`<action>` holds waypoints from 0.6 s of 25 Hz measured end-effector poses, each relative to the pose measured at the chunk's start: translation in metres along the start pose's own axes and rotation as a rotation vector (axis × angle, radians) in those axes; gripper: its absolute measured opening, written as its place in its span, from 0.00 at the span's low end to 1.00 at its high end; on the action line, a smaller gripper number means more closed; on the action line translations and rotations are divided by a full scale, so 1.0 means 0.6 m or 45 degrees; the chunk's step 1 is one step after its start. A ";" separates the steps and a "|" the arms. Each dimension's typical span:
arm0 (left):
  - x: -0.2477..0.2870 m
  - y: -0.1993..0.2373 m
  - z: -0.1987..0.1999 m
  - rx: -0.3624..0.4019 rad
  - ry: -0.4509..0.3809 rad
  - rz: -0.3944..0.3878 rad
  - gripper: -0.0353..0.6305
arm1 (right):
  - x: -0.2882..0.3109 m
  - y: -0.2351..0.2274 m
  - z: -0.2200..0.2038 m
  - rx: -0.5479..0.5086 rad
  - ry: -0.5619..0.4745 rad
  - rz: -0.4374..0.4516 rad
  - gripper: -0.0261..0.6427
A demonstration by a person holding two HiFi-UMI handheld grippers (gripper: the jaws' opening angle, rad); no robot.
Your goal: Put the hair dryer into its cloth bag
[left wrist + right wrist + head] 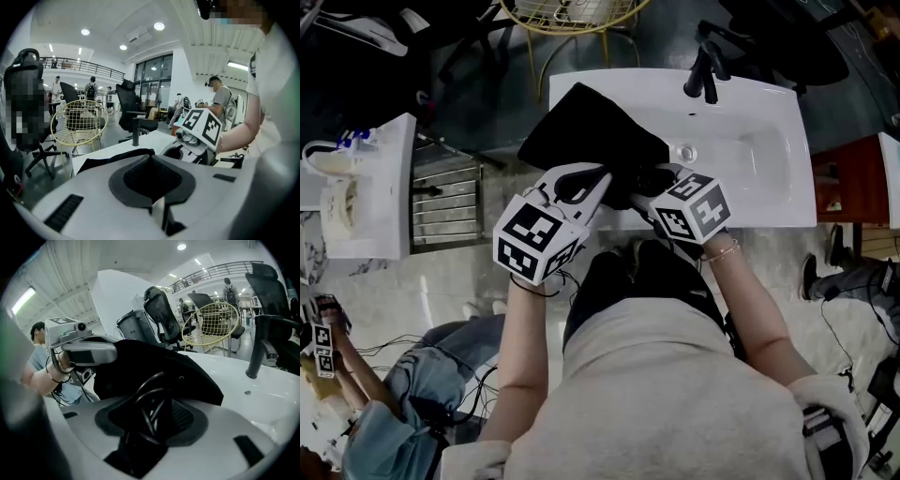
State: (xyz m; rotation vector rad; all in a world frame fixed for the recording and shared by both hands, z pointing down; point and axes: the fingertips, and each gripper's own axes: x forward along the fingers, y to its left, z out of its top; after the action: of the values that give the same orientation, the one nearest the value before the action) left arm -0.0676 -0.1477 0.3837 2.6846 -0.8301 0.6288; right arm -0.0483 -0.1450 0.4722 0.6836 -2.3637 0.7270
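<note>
A black cloth bag [591,131] lies on the left part of a white sink counter [628,82]. My left gripper [598,180] is shut on the bag's near edge. In the right gripper view that edge [154,366] stands lifted like a tent under the left gripper's grey fingers [89,352]. My right gripper [651,186] is just right of it, at the counter's front edge. Its jaws [154,397] are closed on the black hair dryer [147,416], and loops of its cord show between them. Most of the dryer's body is hidden.
A black faucet [705,73] and the sink basin [750,150] take up the counter's right half. A yellow wire chair [572,14] stands behind the counter. A white unit [366,187] is at the left, with a seated person [422,375] below it. Office chairs stand around.
</note>
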 end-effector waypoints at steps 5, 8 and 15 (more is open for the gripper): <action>-0.001 -0.017 0.008 -0.020 -0.048 -0.059 0.07 | 0.023 0.001 0.014 0.048 0.005 0.000 0.34; -0.004 -0.027 0.003 -0.040 -0.056 -0.092 0.07 | 0.045 0.001 0.015 0.102 -0.004 0.020 0.34; -0.005 -0.024 0.002 -0.069 -0.066 -0.082 0.07 | 0.078 -0.019 0.032 0.160 -0.005 -0.035 0.34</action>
State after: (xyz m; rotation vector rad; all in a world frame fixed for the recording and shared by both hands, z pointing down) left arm -0.0608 -0.1352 0.3795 2.6770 -0.7592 0.5168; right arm -0.0818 -0.1791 0.4928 0.7692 -2.3223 0.8682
